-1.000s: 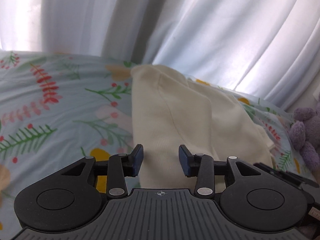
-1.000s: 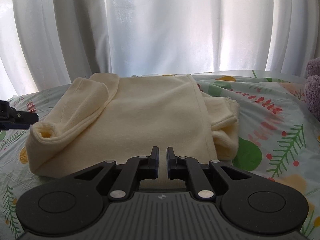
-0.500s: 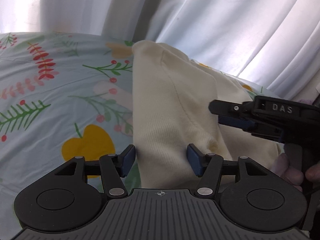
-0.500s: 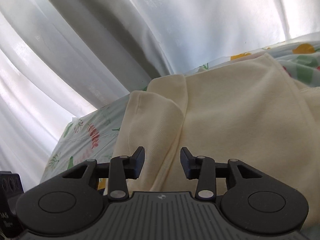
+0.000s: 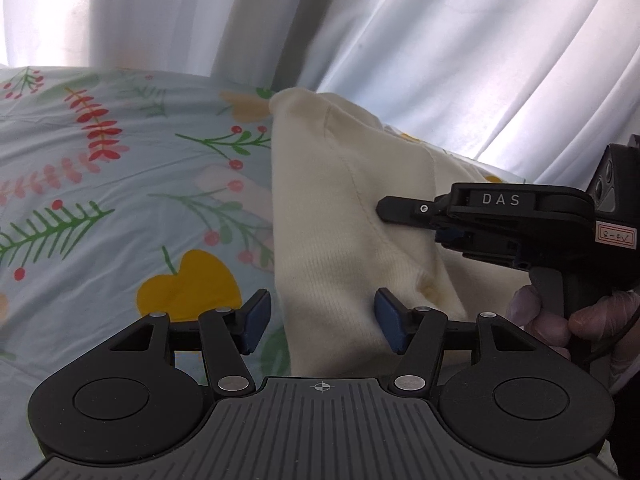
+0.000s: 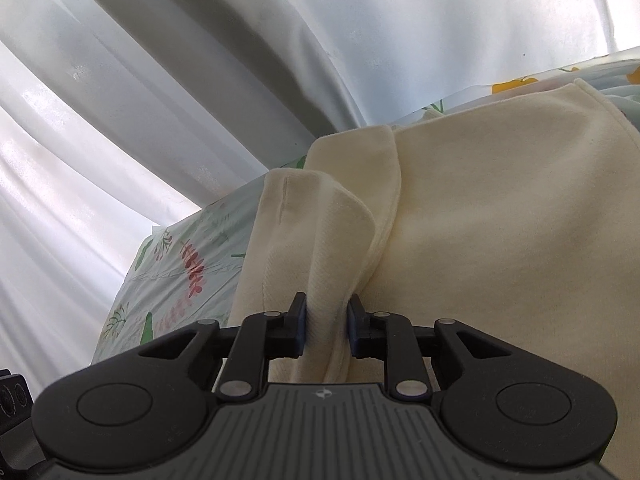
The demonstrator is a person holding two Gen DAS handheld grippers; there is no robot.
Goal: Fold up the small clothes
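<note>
Right wrist view is showing the right gripper now closing on the cream garment's sleeve fold on the floral sheet, after swinging over from centre, while the left gripper is hanging open wider, so the sleeve fold's probably starting.

Garment: plain cream, fine ribbed weave, no print. Bed sheet, left of frame: pale blue with green fern sprigs, red and pink leaf sprays, red berries, one yellow heart shape at lower centre. Curtain along the top: white, grey in the folds. Left claw: black, blue pads. Right claw: black, blue pads; in the left view, white "DAS" lettering and a white label edged red.
</note>
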